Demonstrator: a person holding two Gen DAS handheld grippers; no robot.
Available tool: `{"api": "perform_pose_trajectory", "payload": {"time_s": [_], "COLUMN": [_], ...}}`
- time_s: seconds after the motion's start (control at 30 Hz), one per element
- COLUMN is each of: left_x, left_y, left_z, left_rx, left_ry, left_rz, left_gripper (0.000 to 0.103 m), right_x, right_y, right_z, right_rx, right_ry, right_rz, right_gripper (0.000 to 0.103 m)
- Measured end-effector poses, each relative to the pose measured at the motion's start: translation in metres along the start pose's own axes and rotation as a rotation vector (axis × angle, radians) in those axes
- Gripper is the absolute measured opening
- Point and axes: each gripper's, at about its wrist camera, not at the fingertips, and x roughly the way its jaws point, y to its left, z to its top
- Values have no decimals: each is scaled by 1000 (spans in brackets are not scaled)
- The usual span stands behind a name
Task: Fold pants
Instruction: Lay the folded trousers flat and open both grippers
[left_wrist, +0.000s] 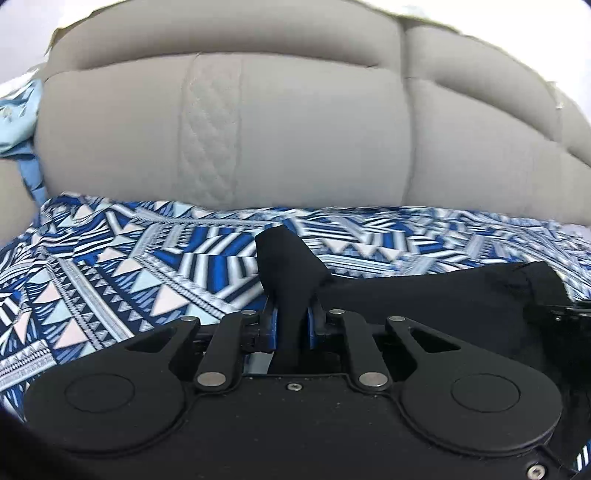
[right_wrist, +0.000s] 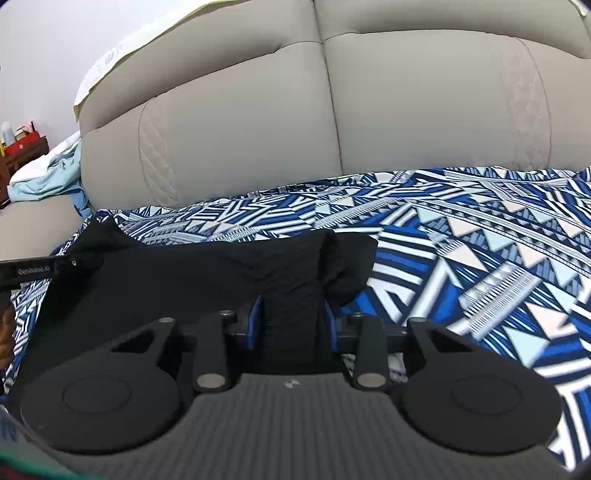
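The black pants (left_wrist: 424, 291) (right_wrist: 192, 277) lie across a blue and white patterned sheet (left_wrist: 110, 273) (right_wrist: 461, 240) on a sofa seat. My left gripper (left_wrist: 288, 314) is shut on a bunched corner of the pants, which sticks up between its blue-padded fingers. My right gripper (right_wrist: 291, 317) is shut on a thick fold of the pants at their right end. The cloth stretches between the two grippers. The left gripper's body shows at the left edge of the right wrist view (right_wrist: 29, 273).
A grey padded sofa backrest (left_wrist: 295, 122) (right_wrist: 332, 110) rises right behind the sheet. A light blue cloth (right_wrist: 48, 173) lies on the sofa at the left. A dark wooden shelf with red items (right_wrist: 22, 147) stands at the far left.
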Motion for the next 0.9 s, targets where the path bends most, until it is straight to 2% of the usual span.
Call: {"api": "perform_pose_trajectory", "payload": {"time_s": [0.1,0.2,0.4,0.53,0.67,0.7,0.73,0.77,0.8,0.87,0.9], "left_x": [15,30,65,82,87,87,87,87,86,82,79], "left_y": [17,31,59,62,57,55,52,49,47,44,42], "left_z": [11,23,45,48,46,45,45,45,45,44,44], "left_rx": [-43,-21,-75,-63,-33,-22,-8,3,9,9,10], "left_ry": [21,31,66,74,66,65,65,67,69,77,80], "left_rz": [45,103,193,254,283,293,306,320,333,350,351], "left_gripper": [15,15,16,20,24,24,26,30,33,49,53], "right_x": [22,46,87,103,109,109,108,106,104,96,92], "right_y": [13,31,45,47,44,45,49,53,56,60,61], "right_z": [17,36,53,56,57,57,57,56,57,56,57], "right_rx": [-15,-49,1,14,36,26,8,-9,-29,-47,-44], "right_ry": [18,36,49,48,51,49,46,43,38,28,24], "right_rz": [8,6,40,52,59,50,22,-3,-27,-53,-58], "right_gripper": [37,35,35,38,42,44,53,56,68,74,74]}}
